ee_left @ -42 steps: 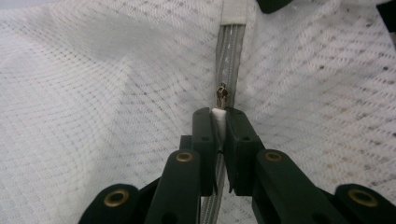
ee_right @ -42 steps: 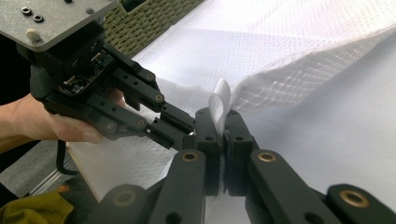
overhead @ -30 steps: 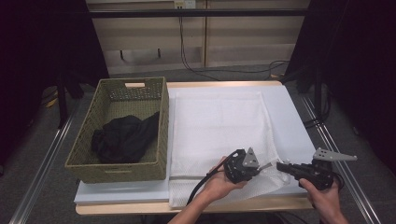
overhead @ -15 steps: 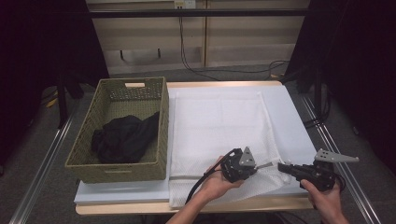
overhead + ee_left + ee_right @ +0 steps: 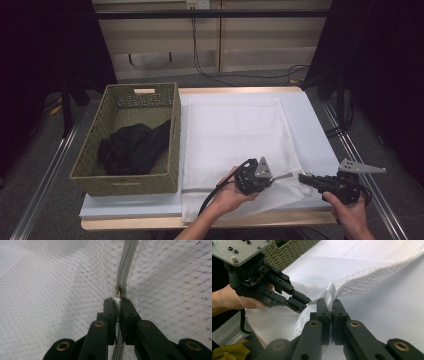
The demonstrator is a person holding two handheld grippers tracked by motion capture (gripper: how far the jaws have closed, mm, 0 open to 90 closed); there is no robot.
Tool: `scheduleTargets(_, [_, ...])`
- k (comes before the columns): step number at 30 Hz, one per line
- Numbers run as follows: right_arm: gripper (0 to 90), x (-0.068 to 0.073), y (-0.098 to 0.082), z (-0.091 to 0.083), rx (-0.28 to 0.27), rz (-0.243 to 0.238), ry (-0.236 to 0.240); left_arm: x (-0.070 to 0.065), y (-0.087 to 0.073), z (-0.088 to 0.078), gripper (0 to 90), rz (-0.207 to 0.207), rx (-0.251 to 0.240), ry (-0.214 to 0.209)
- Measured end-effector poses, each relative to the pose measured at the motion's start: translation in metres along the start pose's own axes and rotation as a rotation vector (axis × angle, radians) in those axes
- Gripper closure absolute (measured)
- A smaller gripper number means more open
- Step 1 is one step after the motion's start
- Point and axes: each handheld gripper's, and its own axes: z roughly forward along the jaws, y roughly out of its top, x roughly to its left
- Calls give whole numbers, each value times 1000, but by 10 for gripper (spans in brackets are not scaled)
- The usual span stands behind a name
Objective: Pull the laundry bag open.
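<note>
Here: one mesh bag (image 5: 235,135), two tongs: left tongs (image 5: 117,300) pinching zipper pull (image 5: 119,290), right tongs (image 5: 329,302) clamping bag corner.

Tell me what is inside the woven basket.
A crumpled black cloth lies inside the woven basket, draped against its right wall. Anything beneath the cloth is covered and cannot be seen.

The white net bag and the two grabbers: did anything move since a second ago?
Nothing visibly changed. The left gripper stays shut on the zipper pull of the mesh bag, and the right gripper stays shut on the bag's corner. The black cloth still lies in the basket.
</note>
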Motion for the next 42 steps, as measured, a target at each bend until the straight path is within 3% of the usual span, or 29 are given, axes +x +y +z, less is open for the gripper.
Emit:
scheduleTargets(1, [870, 1, 0, 0, 3, 3, 0, 1, 0, -1, 843, 9, 17, -2])
scheduleTargets(8, [871, 0, -2, 0, 3, 2, 3, 1, -5, -2, 845, -9, 2, -4])
scheduleTargets(10, [871, 0, -2, 1, 4, 0, 2, 2, -5, -1, 846, 13, 24, -1])
scheduleTargets(13, [871, 0, -1, -1, 5, 4, 3, 2, -9, -2, 847, -20, 10, 1])
scheduleTargets(17, [871, 0, -2, 0, 9, 0, -1, 4, -10, -4, 848, 10, 21, -2])
scheduleTargets(20, [871, 1, -2, -1, 6, -4, 1, 3, -10, -4, 849, -16, 3, 0])
scheduleTargets(21, [871, 0, -2, -1, 4, -4, -1, 4, -9, -7, 849, 5, 37, 1])
scheduleTargets(23, [870, 0, -2, 0, 5, 3, 0, 4, -10, -7, 851, 10, 22, 8])
scheduleTargets(25, [871, 0, -2, -1, 1, 5, 1, 2, -11, -5, 852, -16, -6, 12])
scheduleTargets(27, [871, 0, -2, 0, 0, 8, -2, 4, -12, -6, 853, 10, 24, 4])
scheduleTargets(30, [871, 1, -2, 1, -5, 0, -6, 3, -12, -6, 854, -18, -2, 8])
scheduleTargets(32, [871, 2, -2, 0, -4, 0, -1, 3, -11, -7, 855, -16, 9, 8])
scheduleTargets(33, [871, 2, -2, 0, -4, 0, -5, 6, -11, -9, 856, 14, 34, 9])
scheduleTargets(37, [870, 1, -2, -1, -13, 17, -9, 2, -9, -11, 858, -1, 28, 28])
scheduleTargets(38, [871, 1, -2, -1, -13, 19, -8, 5, -7, -13, 858, 19, 52, 29])
scheduleTargets(40, [870, 0, -2, -2, -20, 17, -10, 4, -7, -11, 859, -6, 26, 20])
scheduleTargets(42, [870, -1, -2, -2, -20, 22, -10, 4, -7, -11, 860, -4, 32, 24])
